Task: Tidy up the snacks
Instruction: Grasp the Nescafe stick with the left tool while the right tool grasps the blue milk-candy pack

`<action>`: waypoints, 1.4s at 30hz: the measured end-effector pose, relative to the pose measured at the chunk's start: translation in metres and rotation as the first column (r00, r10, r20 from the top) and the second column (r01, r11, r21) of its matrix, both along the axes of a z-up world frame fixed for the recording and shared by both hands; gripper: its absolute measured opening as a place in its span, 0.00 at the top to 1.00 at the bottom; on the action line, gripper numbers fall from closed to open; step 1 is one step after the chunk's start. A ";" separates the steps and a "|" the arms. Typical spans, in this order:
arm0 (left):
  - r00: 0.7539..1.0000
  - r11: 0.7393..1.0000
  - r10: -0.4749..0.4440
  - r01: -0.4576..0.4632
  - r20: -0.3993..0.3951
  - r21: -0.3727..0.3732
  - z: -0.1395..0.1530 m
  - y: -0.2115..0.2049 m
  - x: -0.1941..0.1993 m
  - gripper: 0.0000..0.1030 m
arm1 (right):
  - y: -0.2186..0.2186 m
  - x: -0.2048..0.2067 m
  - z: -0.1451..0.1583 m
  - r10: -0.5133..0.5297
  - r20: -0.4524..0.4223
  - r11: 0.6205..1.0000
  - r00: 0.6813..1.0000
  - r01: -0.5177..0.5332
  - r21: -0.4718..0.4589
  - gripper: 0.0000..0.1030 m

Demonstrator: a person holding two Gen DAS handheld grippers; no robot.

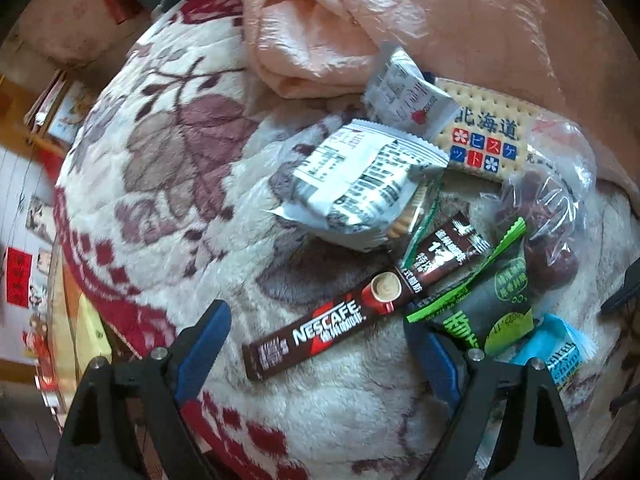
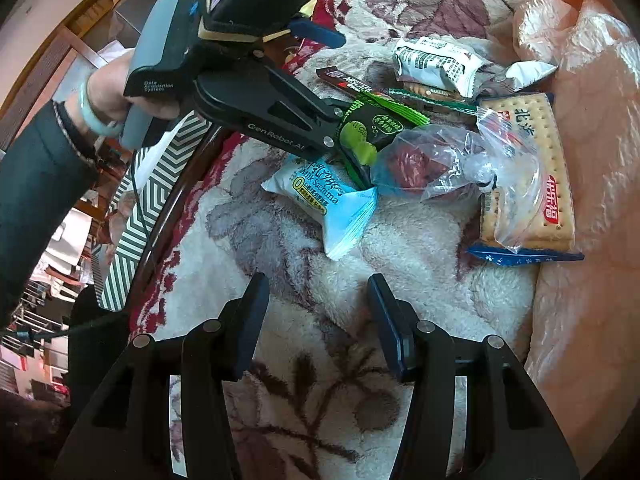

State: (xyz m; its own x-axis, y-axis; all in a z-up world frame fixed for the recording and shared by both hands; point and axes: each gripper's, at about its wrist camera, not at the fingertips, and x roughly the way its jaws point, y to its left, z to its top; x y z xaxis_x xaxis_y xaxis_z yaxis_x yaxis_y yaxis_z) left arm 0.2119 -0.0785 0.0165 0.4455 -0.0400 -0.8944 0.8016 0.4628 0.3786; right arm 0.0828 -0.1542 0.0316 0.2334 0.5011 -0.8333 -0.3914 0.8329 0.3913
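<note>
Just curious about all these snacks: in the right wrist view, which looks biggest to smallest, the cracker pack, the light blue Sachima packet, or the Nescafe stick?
1. Cracker pack, clearly largest.
2. Light blue Sachima packet.
3. Nescafe stick, smallest, though it lies farther from the camera and is partly hidden by the left hand-held gripper, so its true size is unsure.

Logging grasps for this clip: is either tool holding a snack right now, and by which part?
Neither. The left tool is open around the coffee stick without closing. The right tool is open over bare blanket.
</note>
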 end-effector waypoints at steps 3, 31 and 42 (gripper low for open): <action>0.998 0.998 0.053 -0.054 -0.043 -0.025 -0.004 0.001 0.012 0.10 | -0.001 0.001 -0.001 -0.003 -0.002 1.000 1.000 0.003 0.008 0.49; 0.732 0.621 0.607 -0.679 -0.308 -0.392 0.018 0.128 -0.119 0.91 | 0.026 -0.003 0.022 0.114 0.171 0.991 0.979 -0.101 -0.085 0.48; 0.720 0.611 0.624 -0.691 -0.303 -0.386 0.020 0.120 -0.102 0.70 | 0.070 0.038 0.020 0.375 0.137 0.904 0.917 -0.330 -0.271 0.46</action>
